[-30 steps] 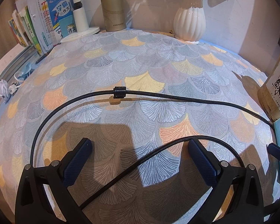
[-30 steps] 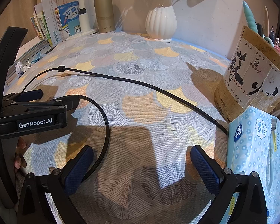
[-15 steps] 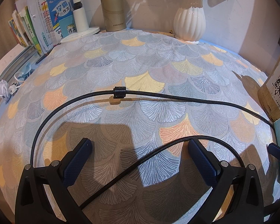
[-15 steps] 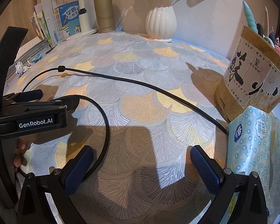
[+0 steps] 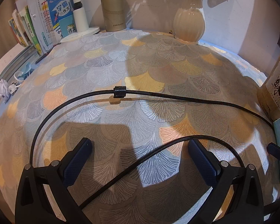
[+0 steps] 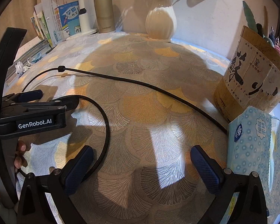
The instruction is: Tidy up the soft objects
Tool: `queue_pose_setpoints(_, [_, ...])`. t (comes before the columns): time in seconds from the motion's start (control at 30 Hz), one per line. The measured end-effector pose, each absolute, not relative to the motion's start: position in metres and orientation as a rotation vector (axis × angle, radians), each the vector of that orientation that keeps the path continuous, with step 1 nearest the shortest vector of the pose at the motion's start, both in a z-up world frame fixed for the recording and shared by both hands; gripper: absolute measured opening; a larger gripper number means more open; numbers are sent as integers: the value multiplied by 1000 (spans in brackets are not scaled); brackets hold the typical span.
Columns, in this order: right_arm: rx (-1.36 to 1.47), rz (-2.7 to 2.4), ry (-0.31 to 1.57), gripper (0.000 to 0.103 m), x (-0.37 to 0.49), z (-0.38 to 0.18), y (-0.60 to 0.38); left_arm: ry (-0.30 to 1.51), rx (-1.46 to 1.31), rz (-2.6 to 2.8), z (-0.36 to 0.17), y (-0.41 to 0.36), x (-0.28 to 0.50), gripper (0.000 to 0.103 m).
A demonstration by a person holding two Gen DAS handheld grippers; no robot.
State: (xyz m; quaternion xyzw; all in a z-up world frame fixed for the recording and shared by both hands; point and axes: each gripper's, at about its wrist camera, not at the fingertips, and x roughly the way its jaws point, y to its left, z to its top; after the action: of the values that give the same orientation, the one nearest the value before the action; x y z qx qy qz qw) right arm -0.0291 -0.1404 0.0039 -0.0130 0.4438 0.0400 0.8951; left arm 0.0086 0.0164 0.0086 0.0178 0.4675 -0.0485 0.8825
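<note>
My left gripper (image 5: 140,153) and right gripper (image 6: 141,160) both sit spread wide, holding nothing. The black braided cable (image 5: 177,95) lies looped on the tablecloth (image 5: 106,59), crossing my left view from nine to three o'clock.

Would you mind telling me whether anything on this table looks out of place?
Yes: a black braided cable sprawls in a loose loop across the fan-patterned tablecloth, uncoiled, running between the open left gripper fingers. A crumpled white paper scrap also lies at the left edge.
</note>
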Motion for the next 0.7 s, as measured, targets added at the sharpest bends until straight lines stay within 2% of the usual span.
queue_pose_setpoints(0.7, [-27, 83, 920, 103, -29, 4, -140, 974, 34, -99, 8, 15, 8, 103])
